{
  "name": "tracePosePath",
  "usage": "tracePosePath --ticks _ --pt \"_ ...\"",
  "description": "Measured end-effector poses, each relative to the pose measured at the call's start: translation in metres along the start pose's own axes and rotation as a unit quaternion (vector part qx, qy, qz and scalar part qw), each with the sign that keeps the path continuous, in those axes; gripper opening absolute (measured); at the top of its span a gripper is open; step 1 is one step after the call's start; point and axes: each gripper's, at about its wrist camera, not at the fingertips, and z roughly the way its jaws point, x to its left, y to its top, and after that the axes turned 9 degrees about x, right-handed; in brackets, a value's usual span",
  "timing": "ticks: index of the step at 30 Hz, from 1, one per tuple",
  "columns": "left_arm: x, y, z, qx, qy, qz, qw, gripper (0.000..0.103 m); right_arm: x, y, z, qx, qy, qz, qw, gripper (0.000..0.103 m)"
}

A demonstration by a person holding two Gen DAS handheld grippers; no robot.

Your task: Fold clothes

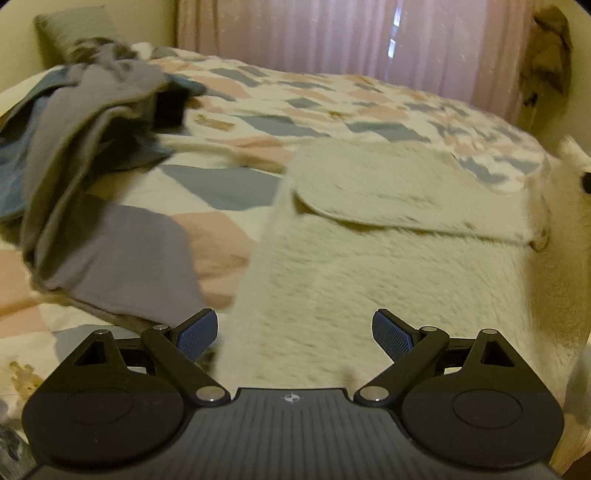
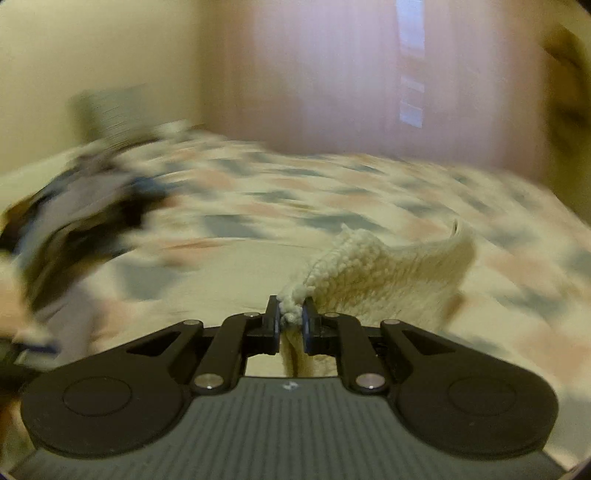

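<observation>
A cream fleece garment lies on the patterned bed, with a flap folded across its far part. My left gripper is open and empty, low over the garment's near edge, its blue pads spread wide. My right gripper is shut on a bunched edge of the cream fleece garment and holds that edge lifted above the bed; the view is blurred by motion. A raised part of the fleece shows at the far right of the left wrist view.
A pile of grey and blue clothes lies on the left of the bed, blurred in the right wrist view. The quilt has pink and grey patches. Pink curtains hang behind. A pillow leans at the far left.
</observation>
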Motion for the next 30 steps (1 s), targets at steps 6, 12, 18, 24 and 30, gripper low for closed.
tracePosePath --ticks 6,12,18,24,30 --pt "0.036 0.002 -0.005 0.004 -0.035 -0.043 0.9985 0.086 0.106 -0.035 0.053 0.094 0.119 -0.133 0.980 0.015" --pt "0.066 0.003 -0.006 0.013 -0.080 -0.086 0.9930 0.079 0.092 -0.057 0.057 0.154 0.190 -0.114 0.963 0.042" --pt "0.051 -0.003 0.030 0.057 -0.166 -0.107 0.9787 0.066 0.003 -0.047 0.026 0.144 0.131 -0.025 0.981 0.054" --pt "0.039 0.004 0.058 0.072 -0.182 -0.098 0.9757 0.013 -0.054 -0.062 0.025 0.147 0.084 0.081 0.982 0.054" --pt "0.049 0.023 0.020 0.012 -0.181 -0.059 0.9815 0.006 -0.052 -0.074 0.030 0.143 0.099 0.100 0.980 0.054"
